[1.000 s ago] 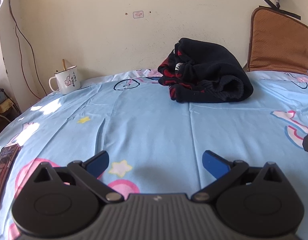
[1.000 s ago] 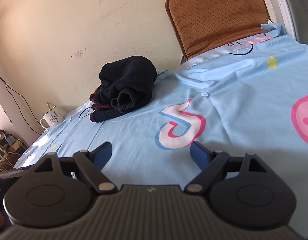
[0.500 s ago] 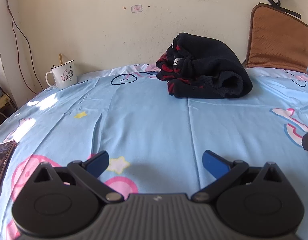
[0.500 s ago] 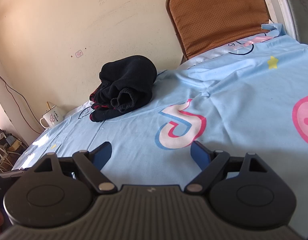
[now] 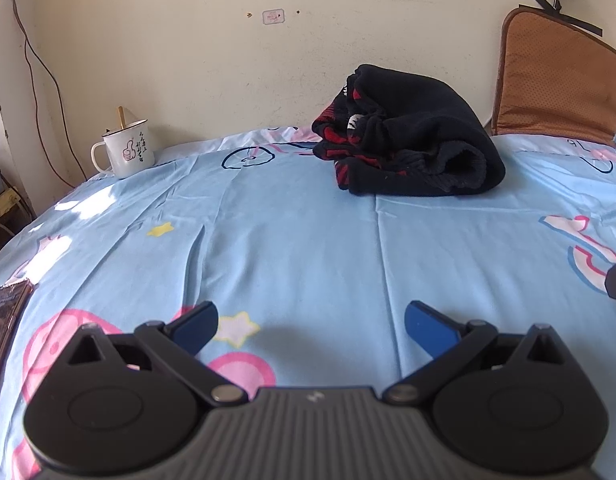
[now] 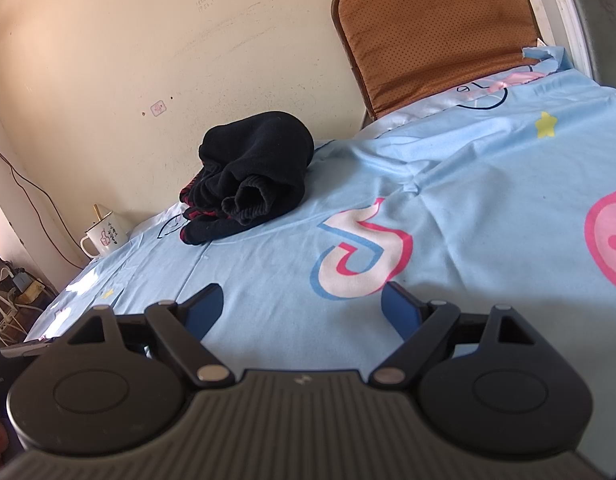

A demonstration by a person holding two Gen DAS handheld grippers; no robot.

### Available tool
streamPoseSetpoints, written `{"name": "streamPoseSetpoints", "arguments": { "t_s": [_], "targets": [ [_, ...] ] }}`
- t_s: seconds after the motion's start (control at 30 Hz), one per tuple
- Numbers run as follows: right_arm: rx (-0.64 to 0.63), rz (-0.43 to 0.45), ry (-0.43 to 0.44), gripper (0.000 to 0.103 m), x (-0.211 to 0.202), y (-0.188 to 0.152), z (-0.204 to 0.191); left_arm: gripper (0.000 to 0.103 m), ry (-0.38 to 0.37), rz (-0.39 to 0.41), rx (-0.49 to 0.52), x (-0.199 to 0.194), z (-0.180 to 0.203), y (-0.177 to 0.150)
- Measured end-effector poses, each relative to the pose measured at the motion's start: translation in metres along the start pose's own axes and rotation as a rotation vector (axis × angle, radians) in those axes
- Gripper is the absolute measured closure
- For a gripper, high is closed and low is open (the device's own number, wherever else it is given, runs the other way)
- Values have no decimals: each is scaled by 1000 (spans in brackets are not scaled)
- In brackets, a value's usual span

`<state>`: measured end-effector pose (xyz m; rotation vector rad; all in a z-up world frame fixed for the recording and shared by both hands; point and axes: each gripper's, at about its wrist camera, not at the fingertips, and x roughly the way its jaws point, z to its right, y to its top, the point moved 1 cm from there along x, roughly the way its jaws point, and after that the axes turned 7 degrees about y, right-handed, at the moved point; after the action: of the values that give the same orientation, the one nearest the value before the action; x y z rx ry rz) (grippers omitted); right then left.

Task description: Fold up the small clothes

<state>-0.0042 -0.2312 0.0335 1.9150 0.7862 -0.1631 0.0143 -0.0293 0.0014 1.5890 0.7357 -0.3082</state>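
Ahead of both your grippers, near the far edge of the bed against the wall, lies the black garment (image 5: 411, 144), and that is the relation your next reach turns on. From the left gripper (image 5: 311, 320) it sits straight ahead and a little to the right; from the right gripper (image 6: 302, 304) it sits ahead and off to the left. Both are well apart from it, with bare sheet (image 5: 300, 240) between, and I cannot tell which hand is nearer. Each gripper has its blue fingers spread wide with nothing between them, hovering low over the sheet.

The garment is a bunched mound, not flat. Its long axis runs roughly across the left wrist view, side to side along the wall. It looks like thick, soft knit, with a ribbed cuff rolled open at the near right end and red patterned fabric showing at the left end. Expect it to sag and unroll when lifted, I judge.

The sheet is thin, light blue, creased, printed with stars and pink shapes. A white enamel mug (image 5: 124, 154) stands to the left by the wall, a brown padded cushion (image 5: 555, 84) to the right.
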Motion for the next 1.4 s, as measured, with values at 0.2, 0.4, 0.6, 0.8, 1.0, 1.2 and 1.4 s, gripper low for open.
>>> {"name": "streamPoseSetpoints", "arguments": {
  "t_s": [0.2, 0.4, 0.6, 0.8, 1.0, 1.2, 1.4],
  "targets": [
    [0, 0, 0, 15, 0, 0, 0, 0, 6, 0, 3, -1, 1, 0],
    [0, 0, 0, 15, 0, 0, 0, 0, 4, -1, 3, 0, 1, -1],
    [0, 0, 0, 15, 0, 0, 0, 0, 2, 0, 2, 0, 0, -1],
    [0, 0, 0, 15, 0, 0, 0, 0, 1, -1, 3, -1, 0, -1],
    [0, 0, 0, 15, 0, 0, 0, 0, 4, 1, 7, -1, 0, -1],
    [0, 0, 0, 15, 0, 0, 0, 0, 4, 1, 7, -1, 0, -1],
    [0, 0, 0, 15, 0, 0, 0, 0, 4, -8, 8, 1, 0, -1]
  ]
}}
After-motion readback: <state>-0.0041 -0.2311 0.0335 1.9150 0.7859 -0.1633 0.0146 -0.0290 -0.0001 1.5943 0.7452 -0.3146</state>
